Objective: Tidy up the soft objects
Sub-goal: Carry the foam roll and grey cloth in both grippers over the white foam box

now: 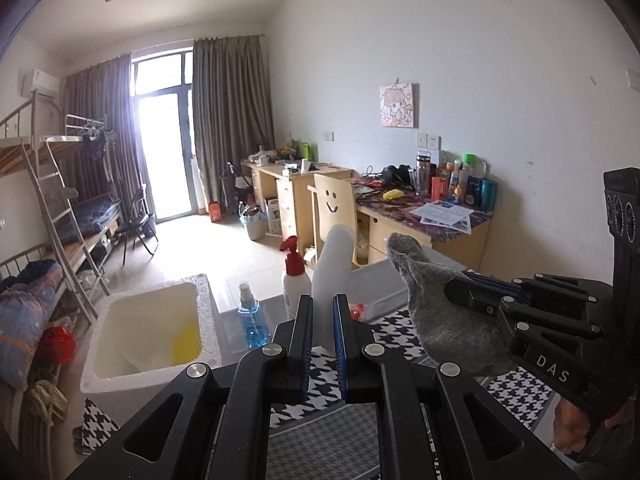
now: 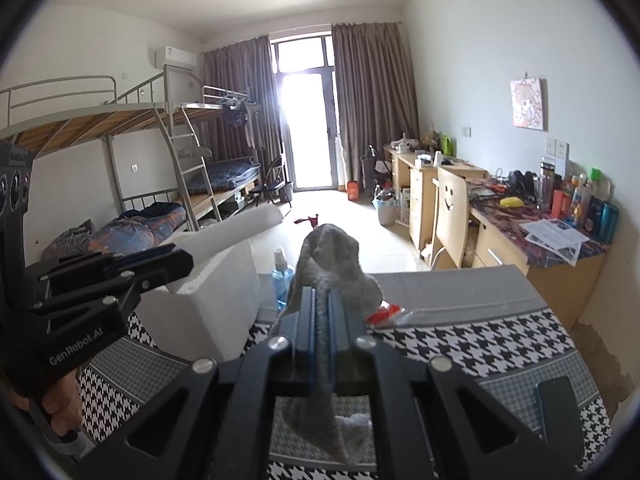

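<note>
Grey sock point(image 2: 332, 264) clamped between right jaws, white foam point(image 1: 334, 264) between left jaws.

The right tool point(image 1: 454, 290) reads "DAS", perhaps cut short; the left tool point(image 2: 188, 258) reads "GenRobot.AI".

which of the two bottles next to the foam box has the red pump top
The white bottle, standing right of the smaller clear bottle that holds blue liquid. Only the white one carries a red pump; the blue one has a clear spray cap.
</note>
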Available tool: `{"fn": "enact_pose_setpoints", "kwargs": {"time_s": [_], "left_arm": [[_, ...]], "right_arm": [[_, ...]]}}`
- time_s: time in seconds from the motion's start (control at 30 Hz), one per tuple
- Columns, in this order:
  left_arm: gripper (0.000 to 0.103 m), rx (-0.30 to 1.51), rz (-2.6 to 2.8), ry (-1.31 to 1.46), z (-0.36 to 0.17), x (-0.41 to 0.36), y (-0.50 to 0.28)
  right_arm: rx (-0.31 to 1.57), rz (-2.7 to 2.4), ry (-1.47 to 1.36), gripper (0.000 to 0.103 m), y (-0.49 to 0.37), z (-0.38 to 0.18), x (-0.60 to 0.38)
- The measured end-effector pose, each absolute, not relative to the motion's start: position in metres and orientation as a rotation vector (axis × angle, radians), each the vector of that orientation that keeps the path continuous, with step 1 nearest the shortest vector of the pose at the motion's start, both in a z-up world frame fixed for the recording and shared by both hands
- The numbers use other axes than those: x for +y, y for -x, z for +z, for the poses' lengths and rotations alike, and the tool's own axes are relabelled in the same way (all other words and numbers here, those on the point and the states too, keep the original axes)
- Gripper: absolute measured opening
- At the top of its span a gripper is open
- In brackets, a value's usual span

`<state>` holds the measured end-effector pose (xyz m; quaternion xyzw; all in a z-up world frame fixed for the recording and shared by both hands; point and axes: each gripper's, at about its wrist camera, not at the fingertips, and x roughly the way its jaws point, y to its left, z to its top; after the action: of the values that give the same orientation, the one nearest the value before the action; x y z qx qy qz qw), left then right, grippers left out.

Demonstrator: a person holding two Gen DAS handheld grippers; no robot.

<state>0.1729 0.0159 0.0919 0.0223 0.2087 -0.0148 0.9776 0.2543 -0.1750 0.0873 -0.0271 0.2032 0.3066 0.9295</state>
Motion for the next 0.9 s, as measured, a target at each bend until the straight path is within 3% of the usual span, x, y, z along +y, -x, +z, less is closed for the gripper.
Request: {"fn": "enact_pose_setpoints", "kwargs": {"time_s": [0.9], "left_arm": [[0.011, 0.399, 0.17, -0.002, 0.11, 0.071, -0.202]], "right_arm": [[0.411, 0.671, 0.125, 0.008, -0.277, 0.108, -0.107]]}}
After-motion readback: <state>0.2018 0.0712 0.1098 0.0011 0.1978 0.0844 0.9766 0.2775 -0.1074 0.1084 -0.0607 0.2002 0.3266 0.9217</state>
